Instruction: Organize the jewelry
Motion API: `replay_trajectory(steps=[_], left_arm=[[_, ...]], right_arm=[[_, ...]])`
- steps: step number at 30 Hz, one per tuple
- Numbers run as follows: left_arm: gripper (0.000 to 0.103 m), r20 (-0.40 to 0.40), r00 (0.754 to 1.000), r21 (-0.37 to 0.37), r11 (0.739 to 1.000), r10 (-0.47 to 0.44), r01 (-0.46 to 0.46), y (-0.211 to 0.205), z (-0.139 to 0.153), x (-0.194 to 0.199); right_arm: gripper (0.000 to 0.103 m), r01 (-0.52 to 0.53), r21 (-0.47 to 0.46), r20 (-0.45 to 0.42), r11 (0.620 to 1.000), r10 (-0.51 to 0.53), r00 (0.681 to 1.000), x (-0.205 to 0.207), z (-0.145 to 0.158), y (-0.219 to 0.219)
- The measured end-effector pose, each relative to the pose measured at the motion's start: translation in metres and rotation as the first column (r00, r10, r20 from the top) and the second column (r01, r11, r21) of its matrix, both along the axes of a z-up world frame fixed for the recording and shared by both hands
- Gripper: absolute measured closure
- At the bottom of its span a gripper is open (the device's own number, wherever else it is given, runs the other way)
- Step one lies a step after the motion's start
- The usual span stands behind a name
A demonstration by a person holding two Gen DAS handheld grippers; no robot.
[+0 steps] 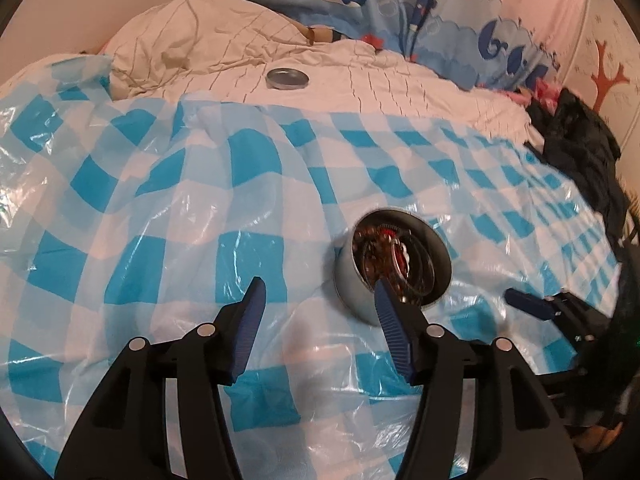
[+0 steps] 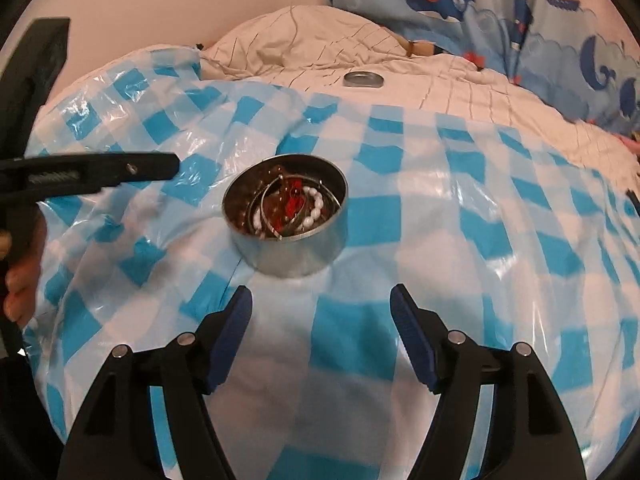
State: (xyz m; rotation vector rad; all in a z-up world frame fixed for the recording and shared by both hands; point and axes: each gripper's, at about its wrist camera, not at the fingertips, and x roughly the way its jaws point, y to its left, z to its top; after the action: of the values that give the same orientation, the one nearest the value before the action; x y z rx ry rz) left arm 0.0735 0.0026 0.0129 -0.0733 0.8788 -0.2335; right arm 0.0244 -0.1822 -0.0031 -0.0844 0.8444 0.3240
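Note:
A round metal tin (image 2: 296, 252) stands on a blue-and-white checked plastic sheet (image 2: 440, 240). It holds jewelry (image 2: 292, 208): a white bead bracelet, red pieces and metal bangles. In the left wrist view the tin (image 1: 352, 280) is just ahead and right of centre, tilted. My left gripper (image 1: 320, 292) is open and empty, its right finger in front of the tin's rim. My right gripper (image 2: 320, 300) is open and empty, just short of the tin. The tin's lid (image 2: 363, 79) lies apart on the cream quilt behind; it also shows in the left wrist view (image 1: 287, 78).
The sheet covers a bed with a cream striped quilt (image 1: 240, 40). Whale-print blue bedding (image 2: 500, 12) is piled at the back. Dark clothing (image 1: 580, 152) lies at the right edge. The left gripper's body (image 2: 80, 172) reaches in from the left in the right wrist view.

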Motion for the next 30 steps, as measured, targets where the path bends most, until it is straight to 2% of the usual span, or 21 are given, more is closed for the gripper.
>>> replay_trajectory(steps=[2,5,7,9,11,14,16,17,26,30], left_arm=[[0.049,0.005,1.000,0.031,1.000,-0.001,0.001,-0.006,-0.004,-0.006],[0.047,0.012,1.000,0.078,0.997,0.002,-0.003,-0.013,-0.009,-0.015],[0.035,0.022,1.000,0.095,0.995,0.010,-0.012,-0.015,-0.009,-0.021],[0.032,0.040,0.999,0.111,0.993,0.025,-0.029,-0.016,-0.006,-0.028],[0.024,0.051,0.998,0.124,0.992,0.032,-0.038,-0.016,-0.003,-0.035],[0.020,0.071,0.996,0.154,0.986,0.051,-0.061,-0.014,0.002,-0.046],[0.009,0.076,0.994,0.160,0.983,0.074,-0.086,-0.011,0.004,-0.055],[0.008,0.077,0.993,0.161,0.982,0.089,-0.101,-0.009,0.004,-0.061],[0.008,0.049,0.993,0.156,0.981,0.111,-0.117,-0.003,-0.006,-0.090],[0.008,0.036,0.995,0.166,0.981,0.091,-0.096,-0.007,-0.011,-0.098]], right_arm=[[0.023,0.013,0.018,0.017,1.000,-0.013,1.000,-0.012,0.003,-0.002],[0.020,0.012,0.010,0.031,1.000,-0.013,0.999,-0.024,0.004,0.001],[0.020,0.005,-0.001,0.026,1.000,-0.005,1.000,-0.026,0.004,0.006],[0.019,0.004,-0.004,0.026,1.000,-0.004,1.000,-0.028,0.005,0.008],[0.016,0.007,-0.002,0.029,1.000,-0.007,1.000,-0.034,0.007,0.009],[0.014,0.022,0.003,0.030,1.000,-0.022,0.999,-0.045,0.007,0.008],[0.012,0.038,0.007,0.027,0.999,-0.038,0.999,-0.053,0.008,0.006],[0.011,0.045,0.009,0.027,0.999,-0.045,0.999,-0.056,0.009,0.006],[0.007,0.130,0.071,0.032,0.989,-0.132,0.991,-0.077,0.014,0.007],[0.008,0.130,0.093,0.026,0.987,-0.133,0.991,-0.079,0.011,0.016]])
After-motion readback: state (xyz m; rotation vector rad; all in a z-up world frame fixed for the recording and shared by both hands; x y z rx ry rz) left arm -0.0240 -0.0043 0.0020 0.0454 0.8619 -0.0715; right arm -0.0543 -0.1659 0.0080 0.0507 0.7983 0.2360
